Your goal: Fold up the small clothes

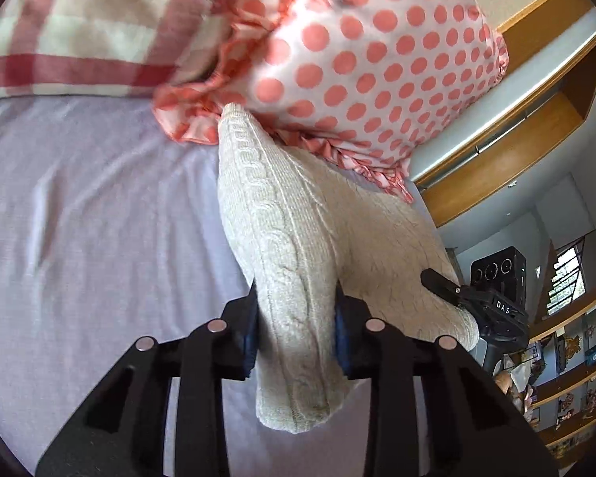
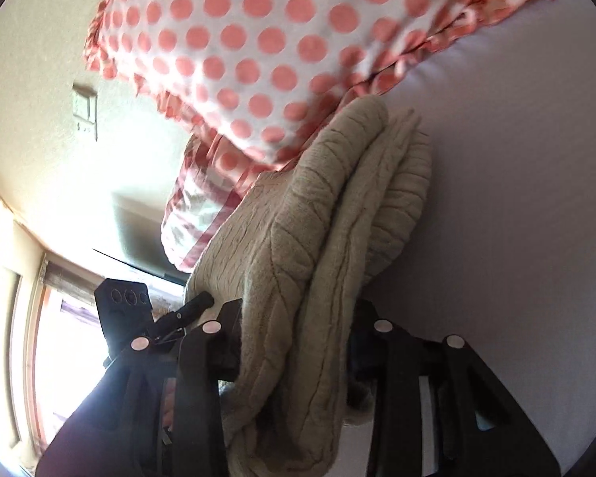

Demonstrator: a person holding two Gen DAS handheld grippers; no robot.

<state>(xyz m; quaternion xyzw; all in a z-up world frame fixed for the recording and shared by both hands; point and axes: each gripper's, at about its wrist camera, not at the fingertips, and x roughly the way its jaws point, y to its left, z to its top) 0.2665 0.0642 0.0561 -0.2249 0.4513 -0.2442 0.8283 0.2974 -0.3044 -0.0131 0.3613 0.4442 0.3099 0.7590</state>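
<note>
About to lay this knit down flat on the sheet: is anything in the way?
Partly. Both the left gripper and right gripper hold the cream sweater; its far end touches the polka-dot pillow. The lavender sheet beside it looks bare.

Home bedroom. Bed (image 1: 79,206) w/ lilac sheet fills most of both views. Polka-dot pillow (image 1: 377,59), white w/ coral dots & ruffled edge, sits at its head; red/cream check pillow (image 1: 79,28) beside it. Beyond the bed edge: wood-trimmed shelving (image 1: 536,119), plus open shelves (image 1: 576,377) w/ small ornaments & framed pics, too small to make out. Window (image 1: 568,274) in far wall. Right wrist view: cream wall w/ light switch (image 2: 85,111), bright glazed door or window (image 2: 51,357) w/ wood frame.
</note>
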